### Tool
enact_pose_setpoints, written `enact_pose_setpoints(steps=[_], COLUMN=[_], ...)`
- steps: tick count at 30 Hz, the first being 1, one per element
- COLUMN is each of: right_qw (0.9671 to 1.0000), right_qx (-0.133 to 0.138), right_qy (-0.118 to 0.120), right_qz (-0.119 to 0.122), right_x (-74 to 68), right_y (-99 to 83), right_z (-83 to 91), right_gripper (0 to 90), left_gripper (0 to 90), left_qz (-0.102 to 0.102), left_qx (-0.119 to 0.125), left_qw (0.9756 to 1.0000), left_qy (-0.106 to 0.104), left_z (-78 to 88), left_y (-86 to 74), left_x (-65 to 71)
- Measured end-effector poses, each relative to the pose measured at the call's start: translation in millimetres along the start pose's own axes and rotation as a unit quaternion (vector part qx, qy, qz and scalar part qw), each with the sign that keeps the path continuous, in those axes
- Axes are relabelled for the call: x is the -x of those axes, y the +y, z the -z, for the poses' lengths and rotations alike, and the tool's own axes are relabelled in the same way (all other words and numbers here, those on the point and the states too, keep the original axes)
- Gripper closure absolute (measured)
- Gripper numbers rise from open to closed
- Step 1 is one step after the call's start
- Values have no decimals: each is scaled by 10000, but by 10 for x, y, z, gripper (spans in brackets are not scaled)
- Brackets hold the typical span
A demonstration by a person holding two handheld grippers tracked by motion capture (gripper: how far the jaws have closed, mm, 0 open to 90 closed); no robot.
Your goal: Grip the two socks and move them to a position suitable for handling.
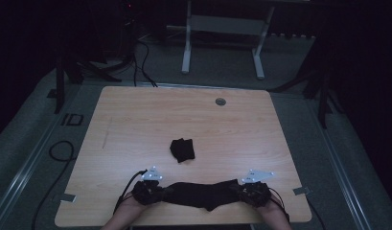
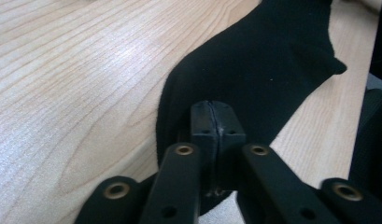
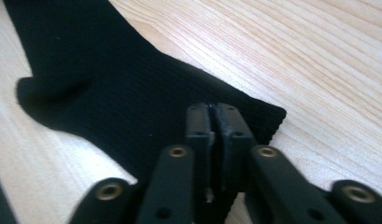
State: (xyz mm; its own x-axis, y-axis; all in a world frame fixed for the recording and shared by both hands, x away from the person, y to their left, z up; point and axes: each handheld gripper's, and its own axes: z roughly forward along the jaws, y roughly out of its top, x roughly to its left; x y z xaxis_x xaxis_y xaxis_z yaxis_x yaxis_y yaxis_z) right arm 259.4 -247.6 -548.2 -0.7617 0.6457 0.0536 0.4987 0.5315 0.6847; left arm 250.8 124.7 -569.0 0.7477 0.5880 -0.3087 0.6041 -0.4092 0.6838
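Observation:
A long black sock [image 1: 203, 192] lies stretched flat along the front of the wooden table [image 1: 136, 115]. My left gripper [image 1: 161, 191] is at its left end and my right gripper [image 1: 240, 190] at its right end. In the left gripper view the two jaws [image 2: 212, 119] are pressed together on the sock's [image 2: 254, 70] rounded end. In the right gripper view the jaws [image 3: 214, 121] are pinched on the ribbed cuff edge of the sock [image 3: 132, 93]. A second black sock [image 1: 182, 149], folded into a small bundle, rests near the table's middle, apart from both grippers.
A round metal grommet [image 1: 220, 101] sits near the table's far edge. A white frame [image 1: 222, 28] stands on the floor beyond the table, and cables [image 1: 136, 57] run there. A black cable [image 1: 59, 153] loops on the floor at the left.

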Motion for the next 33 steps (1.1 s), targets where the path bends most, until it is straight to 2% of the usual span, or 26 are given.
enact_pose_setpoints(steps=[3, 4, 7, 11, 17, 18, 21, 23, 24, 27, 28, 29, 32, 33], right_qw=[9995, 9992, 9983, 9972, 9962, 9963, 9967, 9970, 9976, 9984, 9984, 9989, 9992, 9990], right_qx=[315, 385, 549, 626, 603, 538, 491, 445, 344, 231, 231, 85, -161, -237], right_qy=[76, 87, 140, 227, 428, 460, 448, 452, 412, 383, 383, 373, 133, 124], right_qz=[49, 68, 144, 330, 451, 479, 468, 443, 431, 339, 339, 259, 343, 356], right_x=[-16, -13, -3, 1, 13, 20, 39, 46, 57, 57, 57, 56, 40, 39], right_y=[132, 186, 366, 639, 1068, 1203, 1416, 1464, 1597, 1700, 1700, 1744, 1764, 1761], right_z=[114, 136, 139, 19, -349, -471, -696, -754, -943, -1155, -1155, -1296, -1485, -1539], right_gripper=[782, 773, 730, 659, 508, 471, 434, 434, 403, 366, 366, 346, 329, 328], left_gripper=[601, 563, 462, 458, 446, 428, 415, 414, 410, 402, 402, 402, 402, 402], left_qz=[-52, -63, -143, -195, -32, -7, 40, 40, 34, 79, 79, 99, 126, 124], left_qx=[233, 341, 419, 514, 641, 674, 775, 775, 822, 828, 828, 811, 803, 794], left_qw=[9997, 9994, 9990, 9985, 9979, 9977, 9969, 9969, 9965, 9964, 9964, 9965, 9966, 9966], left_qy=[3, -18, -88, 16, 57, 66, 109, 109, 153, 157, 157, 163, 167, 176], left_z=[83, 120, 208, 279, 335, 341, 363, 363, 366, 355, 355, 349, 341, 341], left_y=[19, 29, 50, 21, -76, -82, -86, -86, -91, -102, -102, -107, -113, -114], left_x=[6, 4, 22, 40, -44, -51, -77, -77, -90, -104, -104, -112, -123, -125])
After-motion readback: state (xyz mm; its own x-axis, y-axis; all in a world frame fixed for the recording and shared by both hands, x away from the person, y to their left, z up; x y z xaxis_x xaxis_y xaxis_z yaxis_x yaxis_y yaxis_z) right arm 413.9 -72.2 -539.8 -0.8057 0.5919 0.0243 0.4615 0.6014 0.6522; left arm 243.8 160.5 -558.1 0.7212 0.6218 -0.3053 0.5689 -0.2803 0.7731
